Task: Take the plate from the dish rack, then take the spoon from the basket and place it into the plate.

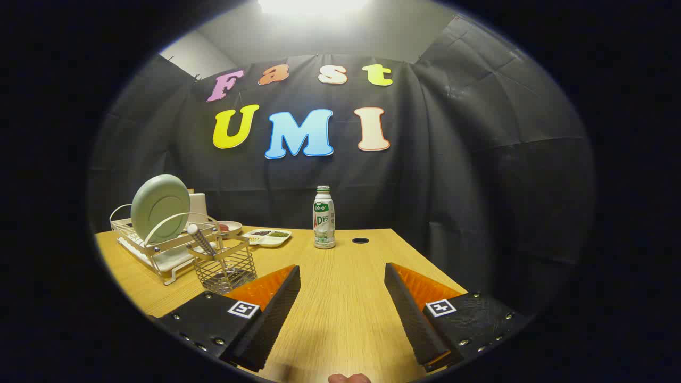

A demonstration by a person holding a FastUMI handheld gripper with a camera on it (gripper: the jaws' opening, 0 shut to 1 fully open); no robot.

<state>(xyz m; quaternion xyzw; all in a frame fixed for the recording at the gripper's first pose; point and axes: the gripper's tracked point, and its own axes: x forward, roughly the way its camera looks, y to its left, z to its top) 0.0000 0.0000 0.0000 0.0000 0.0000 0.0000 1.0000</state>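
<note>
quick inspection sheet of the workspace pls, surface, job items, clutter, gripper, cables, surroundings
surface: wooden table, bare between the fingers, with a round hole near its far edge
job's things: pale green plate stands on edge in the white dish rack; spoon stands handle up in the wire basket, just in front of the rack
clutter: bottle upright beyond the fingers; divided tray and small dish behind the basket
gripper: gripper open, fingers wide apart over the table, holding nothing
cables: nothing seen
surroundings: black cloth wall behind the table, bright light overhead
</note>
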